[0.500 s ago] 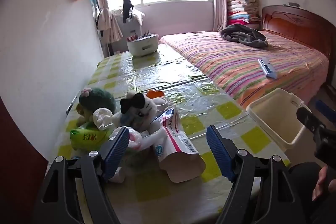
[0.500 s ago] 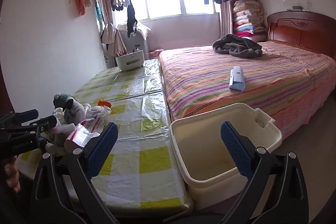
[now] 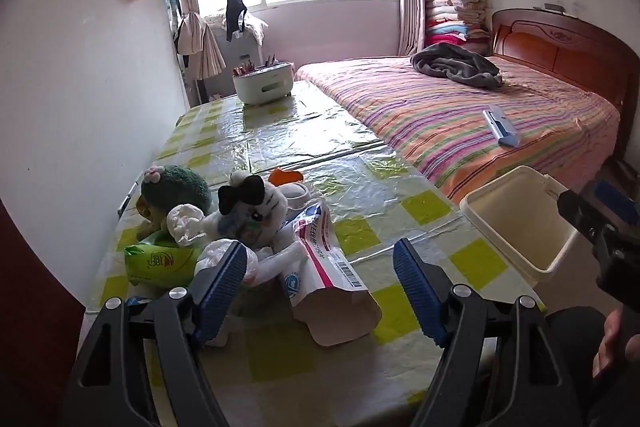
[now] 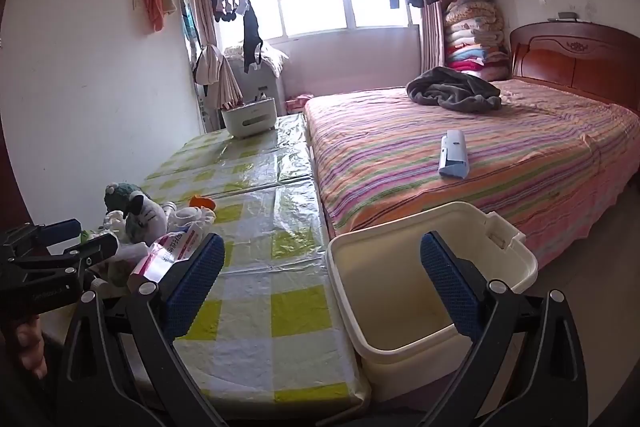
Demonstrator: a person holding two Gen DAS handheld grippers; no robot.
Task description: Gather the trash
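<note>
A torn pink-and-white package point(image 3: 328, 267) lies on the checked table point(image 3: 360, 187), between the fingers of my left gripper point(image 3: 318, 291). That gripper is open, its blue pads clear of the package. A crumpled white bag point(image 3: 224, 255), a green wipes pack point(image 3: 160, 261) and a tissue wad point(image 3: 186, 223) lie to the left of it. My right gripper point(image 4: 322, 285) stands open and holds nothing, over the table's right edge and the cream bin point(image 4: 400, 223). The package point(image 4: 168, 251) and the left gripper point(image 4: 80, 239) show at the left of the right wrist view.
A white cat plush point(image 3: 256, 207) and a green-haired doll point(image 3: 176, 191) sit behind the trash. A white basket point(image 3: 262, 87) stands at the table's far end. The striped bed point(image 3: 460, 119) runs along the right, with a blue-white item point(image 3: 500, 127) on it.
</note>
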